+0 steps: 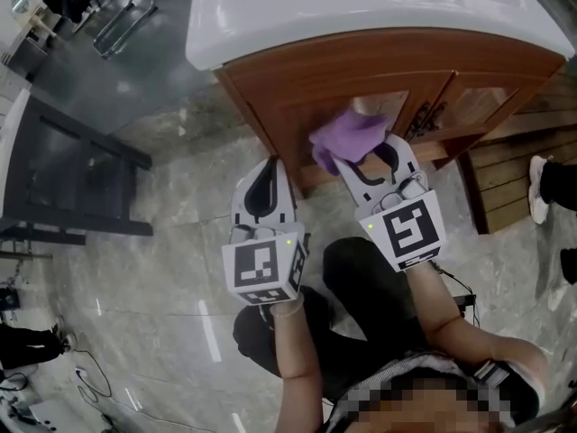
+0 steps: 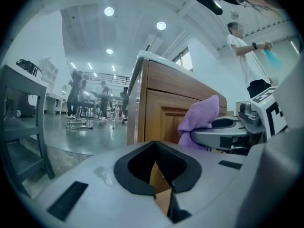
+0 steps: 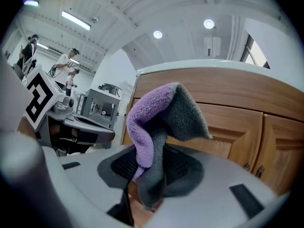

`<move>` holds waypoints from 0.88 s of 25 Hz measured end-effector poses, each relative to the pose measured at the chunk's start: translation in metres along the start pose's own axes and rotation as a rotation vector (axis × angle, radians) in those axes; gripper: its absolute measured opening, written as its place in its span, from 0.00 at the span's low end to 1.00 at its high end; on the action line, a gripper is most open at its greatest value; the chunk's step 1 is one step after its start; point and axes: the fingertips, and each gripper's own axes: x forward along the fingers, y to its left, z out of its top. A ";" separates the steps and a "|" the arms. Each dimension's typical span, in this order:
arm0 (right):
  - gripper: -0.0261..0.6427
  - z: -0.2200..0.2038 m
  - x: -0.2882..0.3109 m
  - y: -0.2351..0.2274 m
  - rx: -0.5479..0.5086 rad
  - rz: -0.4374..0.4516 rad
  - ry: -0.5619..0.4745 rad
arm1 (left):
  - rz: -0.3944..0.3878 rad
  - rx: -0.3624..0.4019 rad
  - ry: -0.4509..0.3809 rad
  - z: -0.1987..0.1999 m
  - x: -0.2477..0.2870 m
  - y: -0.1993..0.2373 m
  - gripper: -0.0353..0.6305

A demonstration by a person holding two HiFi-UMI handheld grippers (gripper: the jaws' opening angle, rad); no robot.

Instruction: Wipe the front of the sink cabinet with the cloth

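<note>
While the right gripper [image 1: 375, 152] pinches the cloth [image 1: 345, 136] at the front of the cabinet [image 1: 297, 97] near its left edge, the left gripper [image 1: 268, 180] hangs closed and empty, so wiping seems barely begun

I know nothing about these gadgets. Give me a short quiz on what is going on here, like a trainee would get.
1. Multiple choice: what holds the purple-and-grey fleecy cloth? A, the gripper on the person's left. B, the gripper on the person's right. C, nothing; it lies on the floor.
2. True or false: the jaws of the left gripper stand wide apart.
3. Fill in: the brown wooden sink cabinet has a smooth countertop coloured ____.

Key:
1. B; the right gripper is clamped on it.
2. False; they are together, with nothing between them.
3. White.
</note>
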 end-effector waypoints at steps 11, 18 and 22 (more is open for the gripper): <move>0.31 -0.003 0.047 0.067 -0.017 0.124 0.011 | 0.039 -0.017 0.020 -0.010 -0.011 0.020 0.06; 0.31 -0.013 0.062 0.068 -0.024 0.107 0.010 | 0.028 -0.028 0.013 -0.012 -0.007 0.022 0.06; 0.31 -0.013 0.063 0.065 -0.012 0.103 0.007 | 0.021 -0.028 0.015 -0.012 -0.005 0.021 0.06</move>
